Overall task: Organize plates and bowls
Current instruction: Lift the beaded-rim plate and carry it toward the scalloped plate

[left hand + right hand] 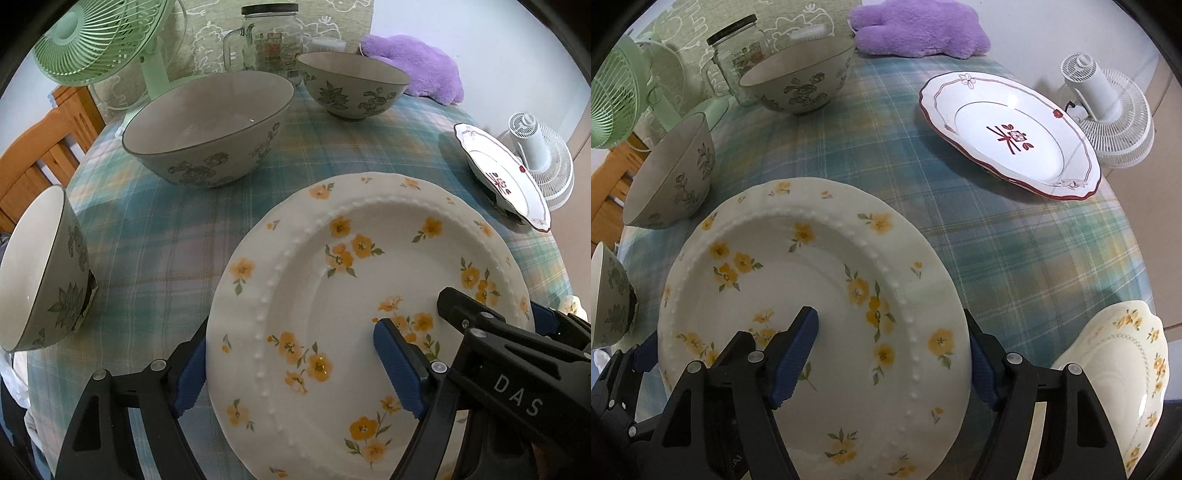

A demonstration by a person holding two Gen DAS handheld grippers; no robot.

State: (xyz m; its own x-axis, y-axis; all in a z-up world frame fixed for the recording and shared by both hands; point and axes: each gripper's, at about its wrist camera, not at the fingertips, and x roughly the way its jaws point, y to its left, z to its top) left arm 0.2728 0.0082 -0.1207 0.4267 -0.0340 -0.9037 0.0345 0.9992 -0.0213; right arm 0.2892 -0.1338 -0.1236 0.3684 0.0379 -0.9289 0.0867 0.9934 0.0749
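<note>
- One round white ceramic plate with yellow flowers (pixel 332 295) lies on the plaid-clothed tabletop (pixel 166 240).
- Left hand-held gripper (pixel 295 373) straddles its left rim, jaws wide.
- Right hand-held gripper (pixel 890 362) straddles its right rim, jaws wide.

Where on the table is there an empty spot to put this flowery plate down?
The biggest bare cloth lies between the yellow-flower plate, the red-trimmed plate and the cream dish. A smaller patch sits between the big bowl and the plate. The back edge is crowded: jar, green fan, purple plush.
</note>
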